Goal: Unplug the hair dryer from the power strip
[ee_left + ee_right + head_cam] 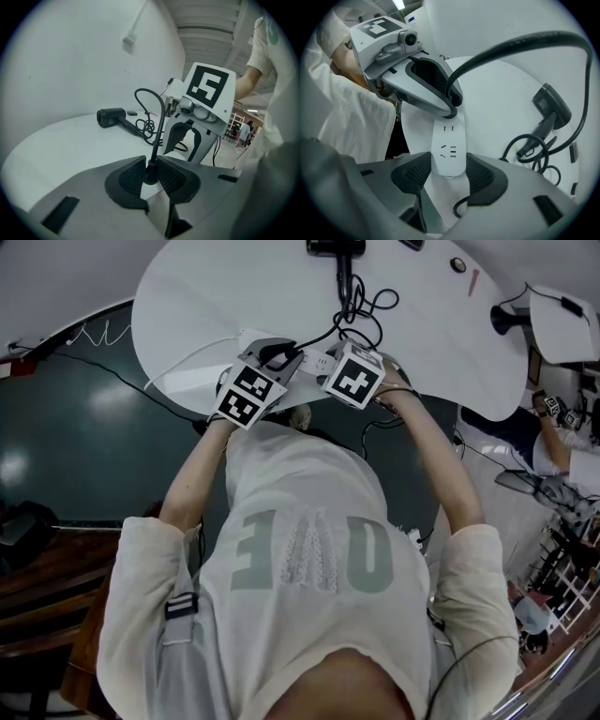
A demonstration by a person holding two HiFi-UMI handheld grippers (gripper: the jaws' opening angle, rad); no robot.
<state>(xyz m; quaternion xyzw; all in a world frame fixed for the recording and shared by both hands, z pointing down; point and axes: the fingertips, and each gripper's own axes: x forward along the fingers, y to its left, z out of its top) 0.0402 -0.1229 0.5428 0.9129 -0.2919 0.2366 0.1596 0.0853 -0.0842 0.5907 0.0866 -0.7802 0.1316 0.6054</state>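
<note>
On the near part of the round white table (187, 296) lies a white power strip (450, 150). My right gripper (449, 171) points steeply down and is shut on the strip's near end, a pad against each side. My left gripper (151, 177) is shut on the hair dryer's black plug (151, 174), which sits in the strip's far end. In the right gripper view, the left gripper (450, 105) covers that end. The black cord (525, 42) arcs up from the plug and runs in loops to the black hair dryer (339, 249) at the table's far side.
The strip's white cable (187, 362) trails left over the table's edge. Small items (457, 265) lie at the far right of the table. Another person (553, 442) sits at the right by cluttered gear. Dark floor and a wooden bench (37, 568) are at the left.
</note>
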